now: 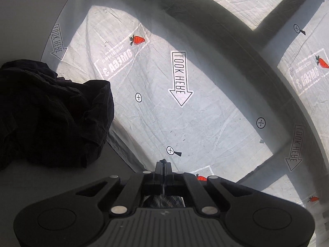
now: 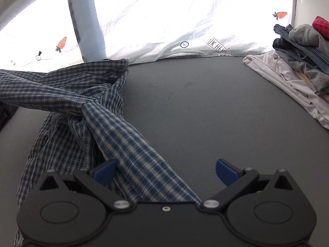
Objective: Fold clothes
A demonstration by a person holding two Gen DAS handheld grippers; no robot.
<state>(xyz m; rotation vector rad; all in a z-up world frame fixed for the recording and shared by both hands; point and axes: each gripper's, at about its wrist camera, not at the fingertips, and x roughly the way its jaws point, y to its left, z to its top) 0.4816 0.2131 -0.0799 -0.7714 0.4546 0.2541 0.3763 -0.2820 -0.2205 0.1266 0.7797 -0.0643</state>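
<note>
Hanging wide apart, the right tongs [image 2: 166,171] show both blue pads [image 2: 225,171] clear of any cloth, hovering over the grey bench [image 2: 195,107]; a strip of the plaid shirt [image 2: 86,103] runs between them without being pinched; the rest of that blue-and-cream check lies bunched and twisted toward the left side of the bench, one part stretched taut off to the left edge. Over on the other side, the left tongs [image 1: 163,164] are pressed tight together, and a scrap of the same plaid cloth shows just beneath them, though whether the tips actually pinch it I cannot tell; they sit at the bench's far edge, facing a white printed sheet [image 1: 195,123] with carrots and arrows. A black garment [image 1: 51,113] sits crumpled near the left edge; a pile of clothes [image 2: 298,57], white, denim, grey and red, rests at the far right corner.
</note>
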